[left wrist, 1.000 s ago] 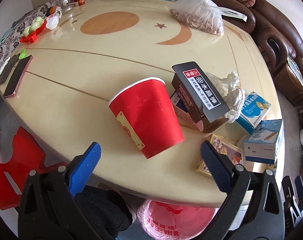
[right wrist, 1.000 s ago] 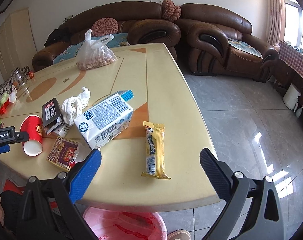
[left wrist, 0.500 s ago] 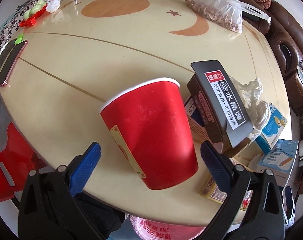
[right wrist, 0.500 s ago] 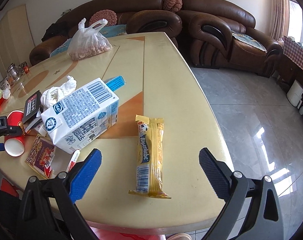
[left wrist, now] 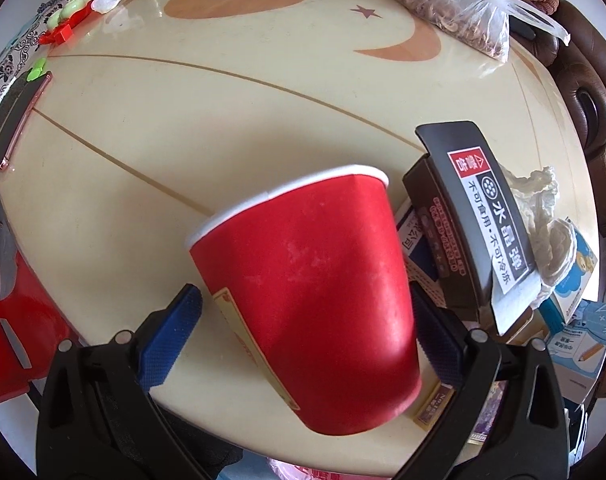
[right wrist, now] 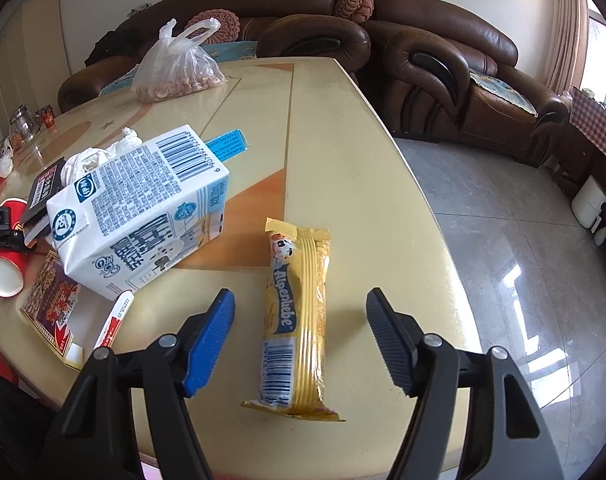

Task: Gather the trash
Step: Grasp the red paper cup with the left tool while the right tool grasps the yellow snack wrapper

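— So, what sits between the fingers of the right gripper [right wrist: 301, 330]?

— Its jaws have just been closing, yet both pads stand apart from the yellow snack wrapper [right wrist: 297, 316] that lies lengthwise between them on the table [right wrist: 343, 152]. Nothing is clamped.

— And further out from those fingers?

— Off to the left side, beyond the blue pad, a white milk carton [right wrist: 143, 208] lies on its side, with a small printed packet [right wrist: 53, 304] near the table edge beside it.

— What about the left gripper [left wrist: 303, 322]?

— It straddles the red paper cup [left wrist: 311, 284], which lies tipped on its side, base toward the camera. The right pad is touching or nearly touching the cup wall; the left pad stands clear, so the jaws are spread, not gripping.

— Past that cup?

— Just right of it, a dark box [left wrist: 475, 224] with a label, then crumpled white tissue [left wrist: 547, 216]. Far ahead, a plastic bag of nuts [left wrist: 451, 12]. Left, at the table's rim, a phone [left wrist: 17, 120].
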A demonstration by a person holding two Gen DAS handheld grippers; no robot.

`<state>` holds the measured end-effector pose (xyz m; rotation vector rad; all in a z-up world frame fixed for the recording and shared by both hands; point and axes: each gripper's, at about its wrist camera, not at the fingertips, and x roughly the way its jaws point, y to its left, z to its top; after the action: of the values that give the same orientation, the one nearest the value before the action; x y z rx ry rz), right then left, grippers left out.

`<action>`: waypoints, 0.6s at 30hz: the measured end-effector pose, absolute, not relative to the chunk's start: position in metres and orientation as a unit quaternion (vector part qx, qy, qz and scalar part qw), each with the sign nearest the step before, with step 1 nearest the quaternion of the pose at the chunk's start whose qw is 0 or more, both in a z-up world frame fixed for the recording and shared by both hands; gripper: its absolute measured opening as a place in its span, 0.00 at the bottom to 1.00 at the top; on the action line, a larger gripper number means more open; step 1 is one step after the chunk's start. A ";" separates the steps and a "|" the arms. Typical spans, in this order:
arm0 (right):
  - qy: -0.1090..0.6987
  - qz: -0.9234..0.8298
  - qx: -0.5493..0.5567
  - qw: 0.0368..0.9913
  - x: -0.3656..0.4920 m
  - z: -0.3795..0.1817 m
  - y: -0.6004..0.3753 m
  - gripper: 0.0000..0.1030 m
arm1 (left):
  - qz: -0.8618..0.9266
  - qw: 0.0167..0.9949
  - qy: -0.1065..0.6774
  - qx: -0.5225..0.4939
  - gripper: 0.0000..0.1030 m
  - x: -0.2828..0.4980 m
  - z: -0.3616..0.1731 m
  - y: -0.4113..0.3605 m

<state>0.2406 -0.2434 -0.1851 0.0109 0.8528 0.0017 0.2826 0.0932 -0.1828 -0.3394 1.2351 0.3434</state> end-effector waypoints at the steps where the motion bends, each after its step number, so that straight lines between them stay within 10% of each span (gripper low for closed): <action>1: 0.413 0.004 0.006 0.911 0.240 -0.185 -0.243 0.58 | 0.160 0.788 0.574 -0.154 0.95 0.284 -0.183 0.093; 6: 0.413 0.011 0.003 0.911 0.239 -0.182 -0.240 0.25 | 0.166 0.789 0.574 -0.140 0.93 0.285 -0.184 0.090; 10: 0.411 0.010 -0.003 0.911 0.238 -0.180 -0.239 0.18 | 0.172 0.795 0.568 -0.125 0.69 0.283 -0.178 0.088; 18: 0.414 0.018 0.006 0.910 0.235 -0.177 -0.238 0.15 | 0.160 0.795 0.569 -0.134 0.63 0.272 -0.174 0.099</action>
<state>0.2348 -0.2376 -0.1772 0.0114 0.8532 0.0381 0.2725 0.0987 -0.1741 -0.2881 1.2226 0.3438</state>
